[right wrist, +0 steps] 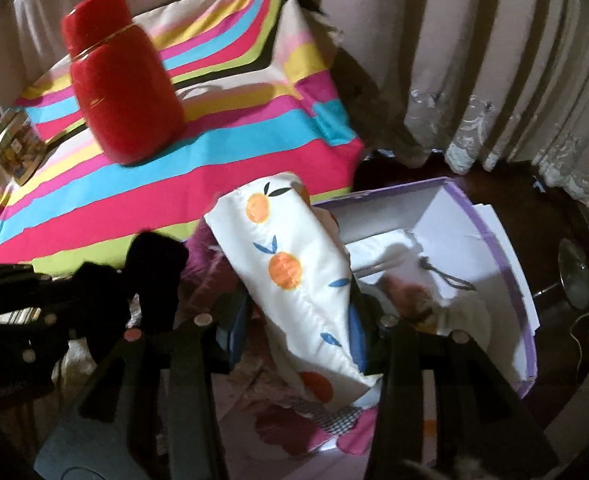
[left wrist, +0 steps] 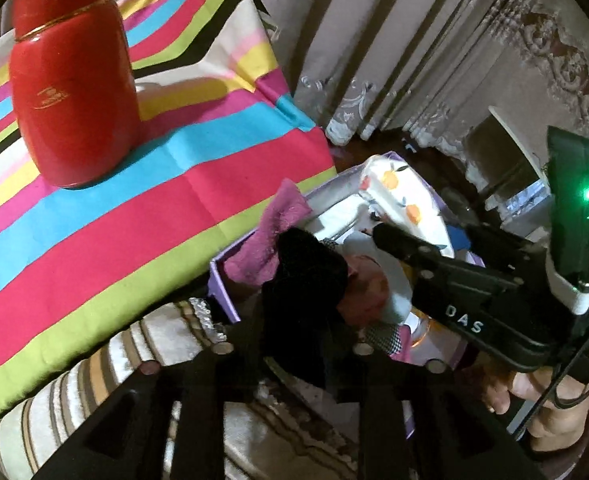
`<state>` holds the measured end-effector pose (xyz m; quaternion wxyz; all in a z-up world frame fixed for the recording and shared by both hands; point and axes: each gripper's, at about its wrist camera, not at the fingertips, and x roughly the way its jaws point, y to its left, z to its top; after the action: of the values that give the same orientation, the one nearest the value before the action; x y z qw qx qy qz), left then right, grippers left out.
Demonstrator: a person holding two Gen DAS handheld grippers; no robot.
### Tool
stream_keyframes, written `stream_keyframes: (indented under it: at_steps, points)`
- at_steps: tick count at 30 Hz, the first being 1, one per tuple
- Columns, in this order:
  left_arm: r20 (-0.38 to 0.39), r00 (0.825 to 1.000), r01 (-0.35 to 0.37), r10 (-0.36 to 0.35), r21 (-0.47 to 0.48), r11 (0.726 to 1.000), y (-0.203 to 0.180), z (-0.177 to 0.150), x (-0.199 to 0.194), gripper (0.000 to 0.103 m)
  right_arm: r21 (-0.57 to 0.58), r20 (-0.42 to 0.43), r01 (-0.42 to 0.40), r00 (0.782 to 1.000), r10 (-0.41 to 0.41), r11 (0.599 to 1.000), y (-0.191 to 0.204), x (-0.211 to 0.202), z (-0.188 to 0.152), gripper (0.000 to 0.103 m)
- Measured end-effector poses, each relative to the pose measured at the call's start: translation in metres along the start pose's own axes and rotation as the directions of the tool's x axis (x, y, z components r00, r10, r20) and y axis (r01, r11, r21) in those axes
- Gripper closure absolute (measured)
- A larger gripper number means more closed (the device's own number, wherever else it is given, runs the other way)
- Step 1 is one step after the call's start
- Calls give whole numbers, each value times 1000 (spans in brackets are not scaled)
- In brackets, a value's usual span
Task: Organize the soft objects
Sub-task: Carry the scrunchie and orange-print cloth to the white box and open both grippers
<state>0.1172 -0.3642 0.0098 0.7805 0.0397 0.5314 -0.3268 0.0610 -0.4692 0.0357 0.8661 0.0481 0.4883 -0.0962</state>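
Note:
A black fuzzy cloth hangs between the fingers of my left gripper, over the near corner of a purple cardboard box. The fingers stand apart and do not seem to press it. A pink towel drapes over the box's edge. My right gripper is shut on a white padded cloth printed with oranges, held tilted above the box. Inside the box lie white and pink soft items. The right wrist view shows the left gripper with the black cloth at the left.
A tall red flask stands on the table's bright striped cloth. A printed tin sits at its left edge. Striped curtains hang behind. A striped cushion lies below the table edge. A metal ladle rests right of the box.

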Motion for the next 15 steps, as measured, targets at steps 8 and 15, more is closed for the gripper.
stream_keyframes:
  at_steps: [8,15]
  points:
    - [0,1000,1,-1,-29,1000,2,-1,2,42,-16,-27,35,999,-35,999,-7,4,-3,32]
    - [14,1000,-13,14,-65,998,16,-8,-11,41,-42,-17,45,999,-46,998,6,-2,0,30]
